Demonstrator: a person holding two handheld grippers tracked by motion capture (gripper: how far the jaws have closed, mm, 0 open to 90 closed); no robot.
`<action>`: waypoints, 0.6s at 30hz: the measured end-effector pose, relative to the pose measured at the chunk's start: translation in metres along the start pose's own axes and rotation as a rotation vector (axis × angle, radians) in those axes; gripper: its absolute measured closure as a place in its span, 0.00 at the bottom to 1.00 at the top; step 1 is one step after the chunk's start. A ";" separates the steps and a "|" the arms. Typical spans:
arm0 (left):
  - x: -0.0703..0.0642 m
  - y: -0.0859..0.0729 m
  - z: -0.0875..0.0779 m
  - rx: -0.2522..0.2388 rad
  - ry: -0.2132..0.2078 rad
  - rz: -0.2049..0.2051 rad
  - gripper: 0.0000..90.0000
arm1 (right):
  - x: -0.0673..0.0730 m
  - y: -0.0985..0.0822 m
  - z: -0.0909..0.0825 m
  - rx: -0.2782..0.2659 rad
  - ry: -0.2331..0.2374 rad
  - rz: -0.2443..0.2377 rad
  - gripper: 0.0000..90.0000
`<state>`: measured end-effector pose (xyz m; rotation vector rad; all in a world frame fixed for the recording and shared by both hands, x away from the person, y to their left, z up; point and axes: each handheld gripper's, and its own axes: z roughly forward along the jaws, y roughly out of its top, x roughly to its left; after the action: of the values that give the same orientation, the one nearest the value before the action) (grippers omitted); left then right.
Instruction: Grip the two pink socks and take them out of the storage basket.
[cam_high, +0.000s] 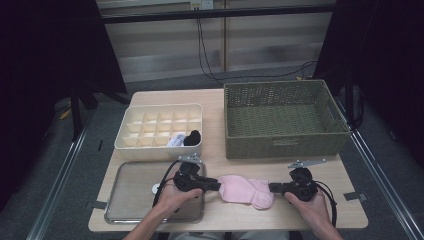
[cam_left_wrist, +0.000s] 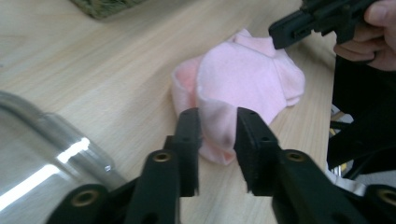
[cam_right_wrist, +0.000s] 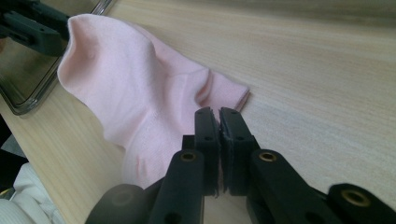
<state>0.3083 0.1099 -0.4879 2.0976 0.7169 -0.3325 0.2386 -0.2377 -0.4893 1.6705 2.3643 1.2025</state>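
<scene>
A pink sock (cam_high: 245, 190) lies on the wooden table (cam_high: 210, 100) near its front edge, between my two grippers. My left gripper (cam_high: 217, 184) points right at the sock's left end. In the left gripper view its jaws (cam_left_wrist: 218, 114) press on a raised fold of the sock (cam_left_wrist: 243, 79). My right gripper (cam_high: 272, 188) points left at the sock's other end. In the right gripper view its jaws (cam_right_wrist: 218, 111) are shut at the edge of the sock (cam_right_wrist: 130, 84), seemingly pinching a thin bit of it. The right gripper (cam_left_wrist: 280, 35) also shows in the left gripper view.
A metal tray (cam_high: 135, 195) lies front left, under my left hand. Behind it stands a cream divided box (cam_high: 160, 107) holding a black item (cam_high: 192, 137) and a white one (cam_high: 176, 141). A green wicker basket (cam_high: 285, 145) stands at the back right.
</scene>
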 end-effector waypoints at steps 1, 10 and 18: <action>0.000 0.001 0.001 0.008 -0.020 0.017 0.98 | 0.000 0.000 0.000 -0.004 -0.003 -0.002 0.96; 0.000 0.016 -0.023 -0.092 -0.065 -0.010 1.00 | 0.005 0.001 -0.013 -0.054 0.025 0.010 0.96; 0.012 0.017 -0.009 -0.025 -0.026 -0.028 1.00 | 0.006 -0.005 -0.013 -0.076 -0.004 0.010 0.95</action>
<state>0.3278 0.1137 -0.4772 2.0578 0.7325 -0.3644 0.2264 -0.2414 -0.4805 1.6621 2.2796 1.2721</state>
